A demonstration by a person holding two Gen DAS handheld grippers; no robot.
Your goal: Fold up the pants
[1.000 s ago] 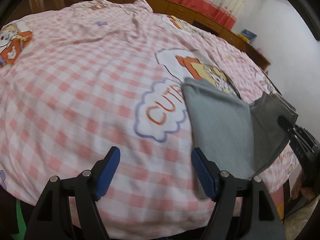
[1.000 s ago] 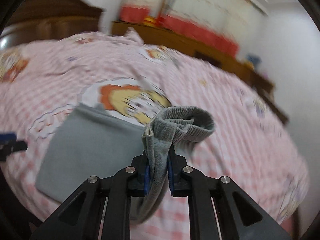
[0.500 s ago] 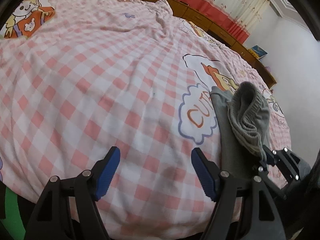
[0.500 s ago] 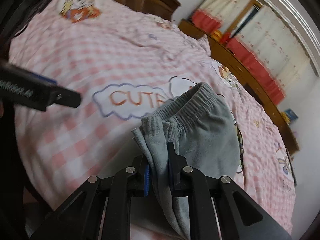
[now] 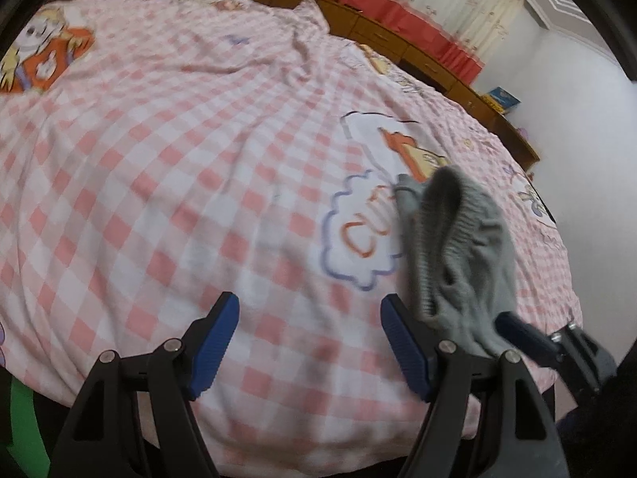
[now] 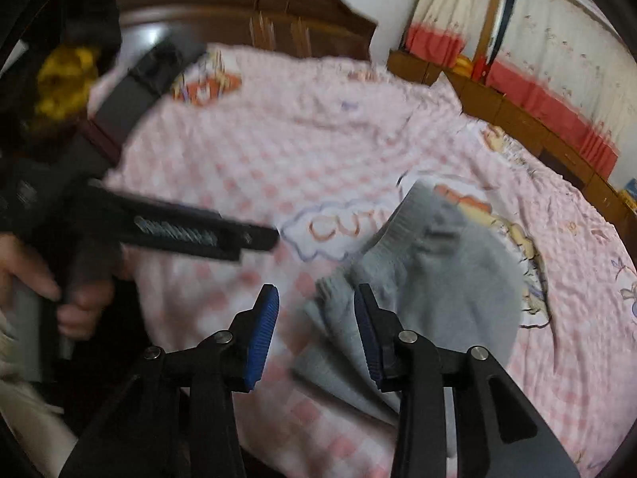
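A: Where are the pants [image 6: 438, 275]?

B: On the bed [image 5: 159, 183], bunched on its near right part, partly over the "CUTE" cloud print [image 5: 358, 235]. The waistband [image 5: 442, 239] is heaped on top and the fabric runs close to the bed's near edge.

A: And the room around them?

B: To the left and toward the headboard [image 6: 247, 12] the checked sheet lies bare, with only a few wrinkles far off. On the right the bed ends near a white wall [image 5: 589, 127], with a wooden cabinet [image 5: 418, 47] along the far side.

A: The grippers?

B: The left gripper [image 5: 308, 338] hovers over the near edge, jaws wide apart on nothing, just left of the pants; a hand [image 6: 75, 290] grips its handle. The right gripper [image 6: 316, 332] has its jaws apart, and the cloth lies between and behind them.

A: Different from 0.5 s ago?

B: Yes. Then the right jaws were clamped on the waistband fold; now they have let go. The left jaws were as open then.
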